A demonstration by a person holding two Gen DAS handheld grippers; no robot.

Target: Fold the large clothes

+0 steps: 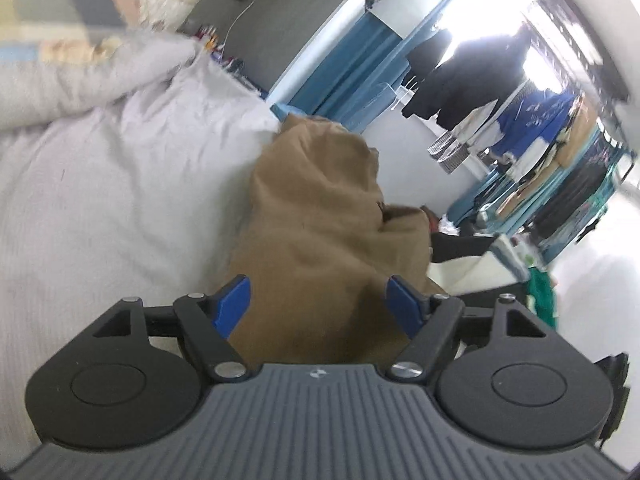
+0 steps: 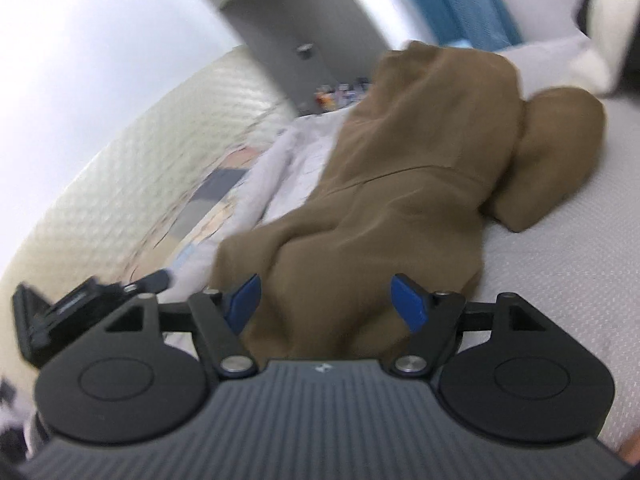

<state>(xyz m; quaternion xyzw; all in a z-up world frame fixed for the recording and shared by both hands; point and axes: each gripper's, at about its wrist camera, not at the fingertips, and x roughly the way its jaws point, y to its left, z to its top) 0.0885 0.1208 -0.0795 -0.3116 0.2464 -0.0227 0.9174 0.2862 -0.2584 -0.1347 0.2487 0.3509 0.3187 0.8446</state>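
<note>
**Q:** Brown garment (image 1: 320, 216) — where is it being shown, and what shape is it in?

**A:** It is being shown lying on a bed (image 1: 100, 208) covered in pale sheeting, bunched into a long, lumpy heap. In the right wrist view the same garment (image 2: 400, 168) is being seen from its other side, with a rounded part, possibly a hood or a sleeve end, resting on the mattress beside the main body. A seam is being shown across its middle. No flat, squared layers are being seen anywhere.

**Q:** What are the tools doing?

**A:** The left tool (image 1: 318, 304) is being held with its blue fingers spread wide apart. Cloth is lying between them, but it is not being pinched. The right tool (image 2: 326, 304) is being held the same way: spread, with brown fabric between the fingers and nothing gripped. Both views are slightly blurred.

**Q:** How far along is the folding judged to be?

**A:** It is being judged as early or mid-way. The garment is gathered roughly lengthwise, yet it is rumpled and not smoothed. Flattening, bringing in the loose rounded part, and the final folds are all being counted as left to do.

**Q:** What else is being shown?

**A:** A rack of hanging clothes (image 1: 540, 140) and a blue curtain (image 1: 352, 76) are being shown well beyond the bed.
</note>
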